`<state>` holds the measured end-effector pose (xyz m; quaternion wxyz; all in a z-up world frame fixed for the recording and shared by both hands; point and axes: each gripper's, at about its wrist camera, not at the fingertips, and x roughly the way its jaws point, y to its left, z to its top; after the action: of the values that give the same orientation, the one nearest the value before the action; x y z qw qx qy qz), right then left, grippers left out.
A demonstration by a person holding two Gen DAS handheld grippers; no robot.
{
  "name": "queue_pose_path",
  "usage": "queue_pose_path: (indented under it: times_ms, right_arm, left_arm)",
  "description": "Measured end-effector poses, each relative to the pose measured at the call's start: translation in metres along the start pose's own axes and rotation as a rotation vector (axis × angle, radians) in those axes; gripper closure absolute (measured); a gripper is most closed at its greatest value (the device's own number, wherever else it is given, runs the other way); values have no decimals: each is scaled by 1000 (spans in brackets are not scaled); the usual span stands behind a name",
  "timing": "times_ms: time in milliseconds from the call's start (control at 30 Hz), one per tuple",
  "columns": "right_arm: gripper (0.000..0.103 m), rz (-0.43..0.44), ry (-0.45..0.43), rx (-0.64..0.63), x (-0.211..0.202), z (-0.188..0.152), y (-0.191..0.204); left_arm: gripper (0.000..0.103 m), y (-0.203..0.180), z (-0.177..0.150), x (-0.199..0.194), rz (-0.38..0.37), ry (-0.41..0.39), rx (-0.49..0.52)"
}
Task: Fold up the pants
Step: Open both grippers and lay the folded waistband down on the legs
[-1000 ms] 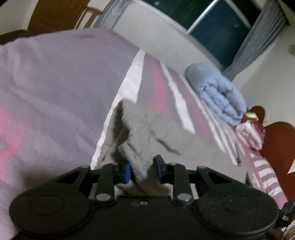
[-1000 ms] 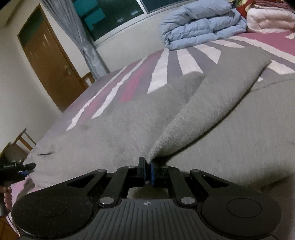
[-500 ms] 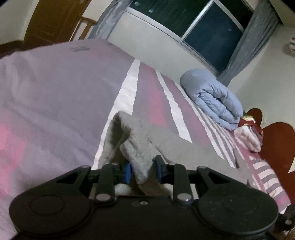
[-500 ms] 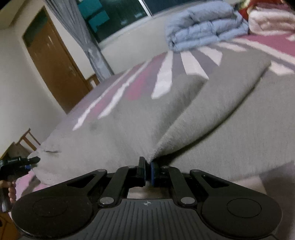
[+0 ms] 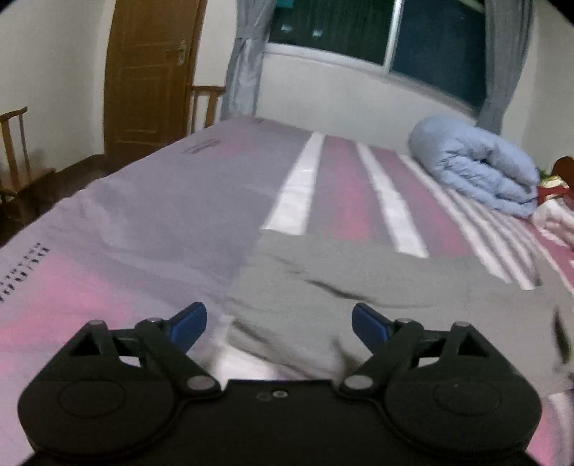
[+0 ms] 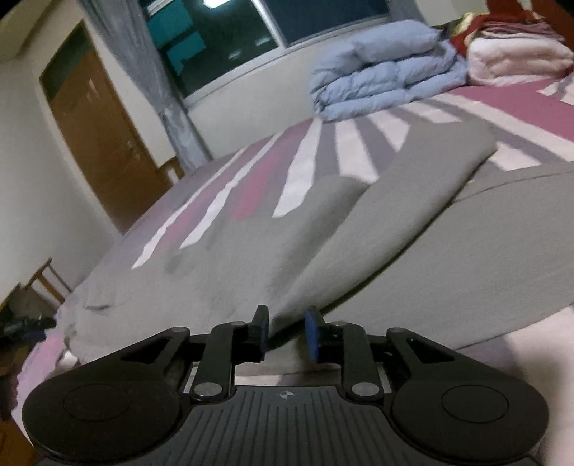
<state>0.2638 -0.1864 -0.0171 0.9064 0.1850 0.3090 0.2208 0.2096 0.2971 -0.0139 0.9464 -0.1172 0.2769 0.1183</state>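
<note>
Left gripper [image 5: 279, 322]: its jaws stand wide, having just been opening, and nothing is between the blue pads [image 5: 190, 324]; the soft grey fleece pants [image 5: 376, 286] lie flat on the bed below and ahead of them, untouched. Right gripper [image 6: 286, 331]: its jaws stand narrowly apart, having just been opening; a folded edge of the same grey pants [image 6: 358, 251] runs down between the pads, but whether the pads touch the cloth cannot be told.

The pants are spread across the near part of the bed. In the right wrist view one layer lies doubled over another, forming a long diagonal fold that runs from the jaws up to the right. In the left wrist view the cloth lies mostly smooth, with a dark crease across it.

Under the pants is a bedsheet striped in pink, grey and white [image 5: 305, 186], which covers the whole bed. At the far end of the bed rests a rolled pale blue quilt [image 5: 477, 172], and just beside it a folded pink blanket [image 6: 516, 57]. Beyond the bed stand a brown wooden door [image 5: 150, 71], a wooden chair [image 5: 206, 104], grey curtains [image 5: 244, 57] and a dark window [image 5: 358, 28].
</note>
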Motion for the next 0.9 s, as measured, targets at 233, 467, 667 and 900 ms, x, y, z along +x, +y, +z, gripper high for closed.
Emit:
queue_pose_path:
  times_ms: [233, 467, 667, 900]
  right_arm:
    - [33, -75, -29, -29, 11, 33, 2]
    - [35, -180, 35, -153, 54, 54, 16]
    - [49, -285, 126, -203, 89, 51, 6]
    - [99, -287, 95, -123, 40, 30, -15]
  left_arm:
    - [19, -103, -30, 25, 37, 51, 110]
    - [13, -126, -63, 45, 170, 24, 155]
    - [8, -125, -69, 46, 173, 16, 142]
    - [8, -127, -73, 46, 165, 3, 134]
